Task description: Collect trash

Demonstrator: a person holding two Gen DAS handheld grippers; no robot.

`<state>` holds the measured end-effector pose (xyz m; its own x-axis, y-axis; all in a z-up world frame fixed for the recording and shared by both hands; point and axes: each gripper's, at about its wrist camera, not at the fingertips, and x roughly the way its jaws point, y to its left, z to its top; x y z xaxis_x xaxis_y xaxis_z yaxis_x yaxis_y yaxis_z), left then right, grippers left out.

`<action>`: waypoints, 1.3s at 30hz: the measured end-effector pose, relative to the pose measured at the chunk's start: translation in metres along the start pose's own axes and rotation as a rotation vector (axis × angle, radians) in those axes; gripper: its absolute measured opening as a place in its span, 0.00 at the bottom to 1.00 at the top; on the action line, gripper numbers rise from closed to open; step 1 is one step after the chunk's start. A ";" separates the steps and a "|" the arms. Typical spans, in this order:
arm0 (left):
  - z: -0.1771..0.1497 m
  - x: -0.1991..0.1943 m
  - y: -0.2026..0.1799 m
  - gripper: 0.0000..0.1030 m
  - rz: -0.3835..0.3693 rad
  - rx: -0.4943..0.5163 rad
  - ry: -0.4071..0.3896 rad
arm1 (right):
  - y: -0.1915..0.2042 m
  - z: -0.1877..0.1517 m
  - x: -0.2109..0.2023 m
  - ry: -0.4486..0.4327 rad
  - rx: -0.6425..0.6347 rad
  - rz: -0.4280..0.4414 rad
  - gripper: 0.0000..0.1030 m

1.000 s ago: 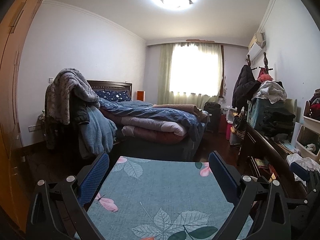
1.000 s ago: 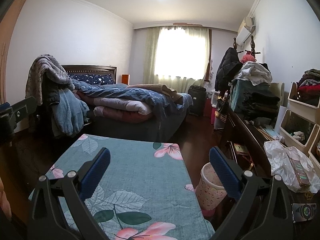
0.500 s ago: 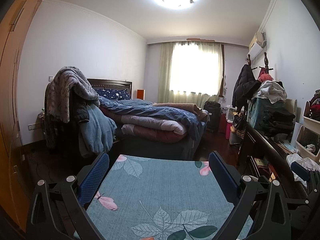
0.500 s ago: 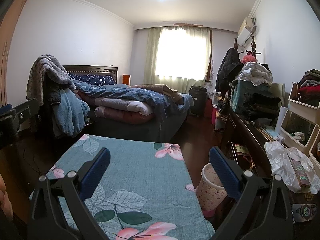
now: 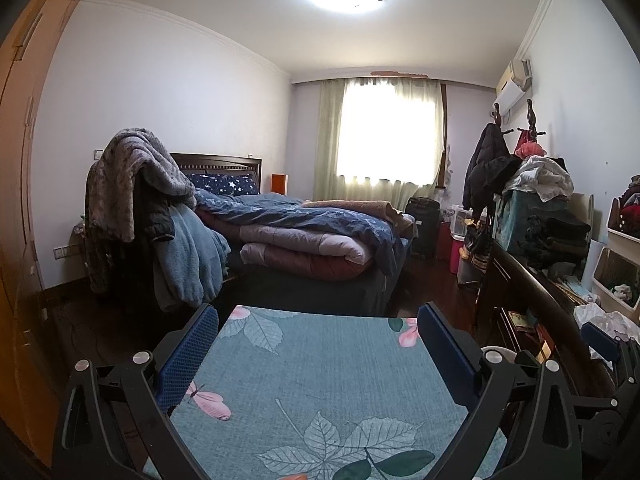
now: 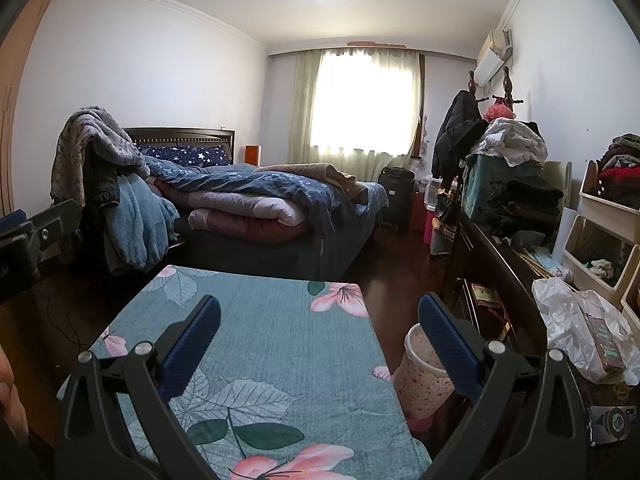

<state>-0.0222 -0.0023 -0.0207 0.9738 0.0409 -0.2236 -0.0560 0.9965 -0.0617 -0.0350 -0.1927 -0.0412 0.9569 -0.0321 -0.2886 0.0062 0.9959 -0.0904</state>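
Observation:
A crumpled white plastic bag [image 6: 576, 320] lies on the dark wooden dresser [image 6: 516, 280] at the right, with a brown-green packet [image 6: 604, 340] on it. The bag [image 5: 604, 320] also shows in the left wrist view. A pink dotted waste bin [image 6: 420, 372] stands on the floor between the teal floral surface [image 6: 272, 344] and the dresser. My right gripper [image 6: 320, 312] is open above that surface, nothing between its blue pads. My left gripper [image 5: 318, 320] is open too, empty, over the same cloth [image 5: 320, 376]. Each gripper shows at the edge of the other's view.
A bed [image 5: 312, 240] piled with quilts fills the middle, with clothes draped on a chair [image 5: 132, 208] at its left. A black suitcase [image 6: 396, 196] and bins stand by the window. Stacked clothes [image 6: 516, 184] and white crates [image 6: 604, 240] crowd the dresser. Dark floor [image 6: 400, 276] runs between bed and dresser.
Both views have shifted very slightly; the grippers stay open and hold nothing.

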 end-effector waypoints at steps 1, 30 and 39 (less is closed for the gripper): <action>0.000 0.002 0.000 0.96 0.000 0.000 0.002 | 0.000 0.000 0.002 0.003 0.001 0.001 0.97; -0.010 0.018 0.000 0.96 -0.062 -0.030 0.038 | -0.002 -0.007 0.023 0.044 0.000 0.008 0.97; -0.006 0.014 -0.003 0.96 -0.014 0.000 -0.005 | -0.005 -0.012 0.023 0.049 0.001 0.011 0.97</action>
<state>-0.0096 -0.0048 -0.0290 0.9756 0.0276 -0.2177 -0.0426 0.9970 -0.0645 -0.0161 -0.1990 -0.0588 0.9416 -0.0252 -0.3359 -0.0042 0.9962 -0.0865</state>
